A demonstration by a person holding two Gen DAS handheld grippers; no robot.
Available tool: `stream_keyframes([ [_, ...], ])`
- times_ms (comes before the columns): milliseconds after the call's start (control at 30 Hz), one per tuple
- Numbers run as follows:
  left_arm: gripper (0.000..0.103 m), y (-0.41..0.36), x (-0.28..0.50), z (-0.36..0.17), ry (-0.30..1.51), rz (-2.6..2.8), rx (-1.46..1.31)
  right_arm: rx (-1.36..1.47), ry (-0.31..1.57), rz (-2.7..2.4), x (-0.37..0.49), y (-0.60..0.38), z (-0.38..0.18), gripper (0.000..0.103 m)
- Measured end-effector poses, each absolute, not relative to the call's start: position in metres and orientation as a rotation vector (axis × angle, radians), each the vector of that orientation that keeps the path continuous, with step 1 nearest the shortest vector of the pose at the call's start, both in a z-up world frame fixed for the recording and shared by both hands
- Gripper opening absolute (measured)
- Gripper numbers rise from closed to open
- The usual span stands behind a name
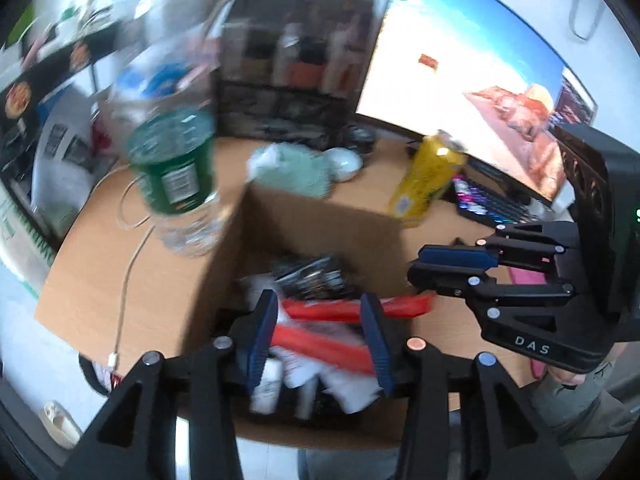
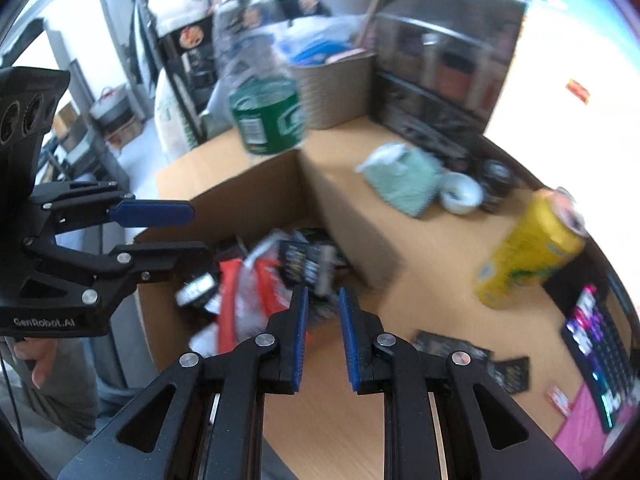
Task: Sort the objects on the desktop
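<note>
An open cardboard box (image 1: 312, 216) (image 2: 256, 196) sits at the desk's front edge and holds red wrappers (image 1: 344, 312) (image 2: 228, 300), black packets (image 2: 304, 264) and white items. My left gripper (image 1: 320, 336) (image 2: 168, 232) is open and empty, just above the box contents. My right gripper (image 2: 322, 332) (image 1: 424, 264) is open a little and empty, at the box's right rim. A clear bottle with a green label (image 1: 172, 168) (image 2: 268, 116) stands behind the box. A yellow can (image 1: 428, 180) (image 2: 528, 248) stands to the right. Black packets (image 2: 452, 350) lie on the desk.
A mint tissue pack (image 1: 296, 168) (image 2: 404, 180) and a white bowl (image 2: 460, 192) lie behind the box. A black shelf unit (image 1: 296, 68), a monitor (image 1: 472, 72) and a keyboard (image 2: 600, 352) ring the wooden desk (image 1: 120, 264). A white cable (image 1: 128, 280) runs at left.
</note>
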State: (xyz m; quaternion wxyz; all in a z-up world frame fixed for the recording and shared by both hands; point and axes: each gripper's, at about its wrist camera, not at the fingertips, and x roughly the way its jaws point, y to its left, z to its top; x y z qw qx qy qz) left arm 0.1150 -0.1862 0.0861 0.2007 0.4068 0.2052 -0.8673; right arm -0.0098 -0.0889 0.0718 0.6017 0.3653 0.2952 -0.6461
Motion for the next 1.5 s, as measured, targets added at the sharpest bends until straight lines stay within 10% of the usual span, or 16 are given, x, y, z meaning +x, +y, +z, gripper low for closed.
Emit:
stream_keyframes([
  [633, 0.052, -0.073, -0.086, -0.008, 0.338, -2.444, 1.507, 1.167, 0.683, -1.808, -0.187, 0.016, -0.034, 0.023],
  [1500, 0.054, -0.055, -0.088, -0.061, 0.445, -2.406, 1.665, 1.250, 0.648, -1.777, -0.178, 0.071, -0.065, 0.023],
])
